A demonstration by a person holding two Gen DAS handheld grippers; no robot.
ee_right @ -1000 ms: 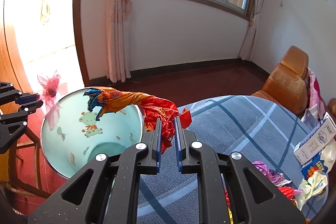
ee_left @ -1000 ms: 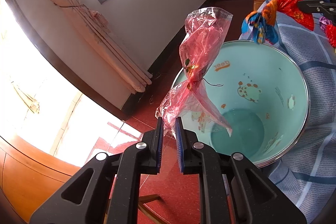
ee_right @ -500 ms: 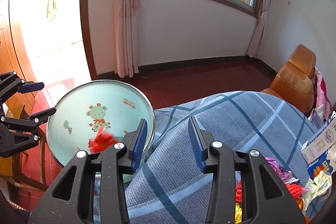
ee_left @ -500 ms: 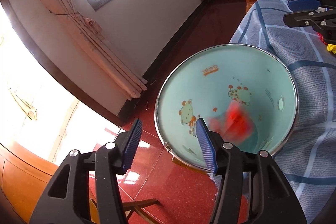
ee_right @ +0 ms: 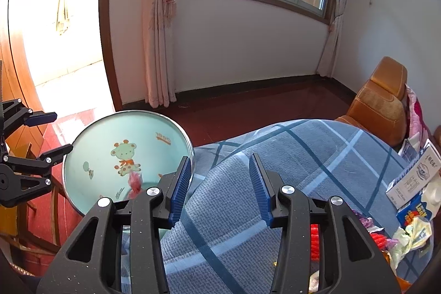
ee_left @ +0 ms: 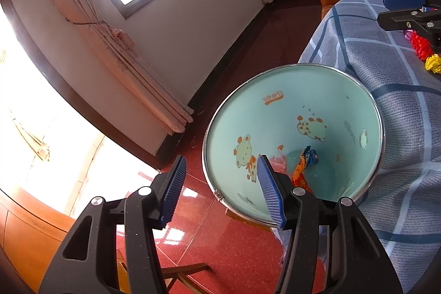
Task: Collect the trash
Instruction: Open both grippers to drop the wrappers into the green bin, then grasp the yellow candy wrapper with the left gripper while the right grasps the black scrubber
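Observation:
A pale green trash bin (ee_left: 275,106) with cartoon animals stands beside the table; it also shows in the right wrist view (ee_right: 91,139). A pink plastic bag (ee_left: 277,160) and an orange-blue wrapper (ee_left: 304,160) lie at its bottom. My left gripper (ee_left: 222,188) is open and empty over the bin's near rim. My right gripper (ee_right: 219,185) is open and empty above the table edge. More trash lies on the table: red and yellow bits (ee_left: 425,53), and wrappers and cartons (ee_right: 408,222).
The table wears a blue checked cloth (ee_right: 289,156). An orange leather chair (ee_right: 383,106) stands behind it. A wooden stool (ee_right: 30,214) is under the bin. The floor is red tile (ee_left: 228,247). Curtains and a window fill the far wall.
Both grippers opened and dropped their trash: the pink bag and the orange-red wrapper fell into the bin and now lie at its bottom. The right gripper drew back over the table.

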